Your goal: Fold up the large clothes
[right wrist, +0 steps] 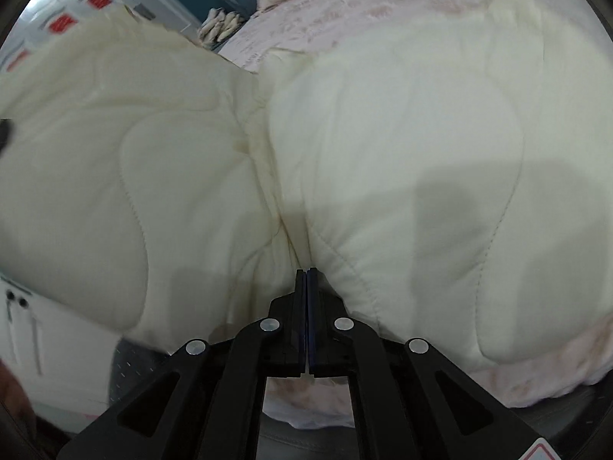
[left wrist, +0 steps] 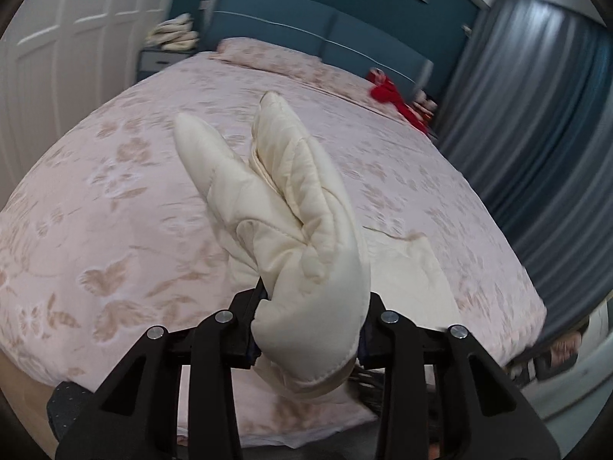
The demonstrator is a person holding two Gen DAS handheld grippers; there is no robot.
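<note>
A cream quilted padded garment (left wrist: 291,207) is the clothing. In the left wrist view my left gripper (left wrist: 310,306) is shut on a thick bunched fold of it, held above the pink floral bed (left wrist: 115,191); two padded lobes stick up from the jaws. More of the garment (left wrist: 413,272) lies on the bed to the right. In the right wrist view the garment (right wrist: 383,145) fills most of the frame, draped over the bed edge. My right gripper (right wrist: 306,274) has its jaws together, pinching a thin crease at the garment's lower edge.
A pink pillow (left wrist: 264,53) and a blue headboard (left wrist: 306,34) are at the far end. A red item (left wrist: 390,96) lies at the bed's far right. Grey curtains (left wrist: 536,134) hang on the right, white wardrobe doors (left wrist: 57,57) on the left. A nightstand holds folded cloth (left wrist: 172,34).
</note>
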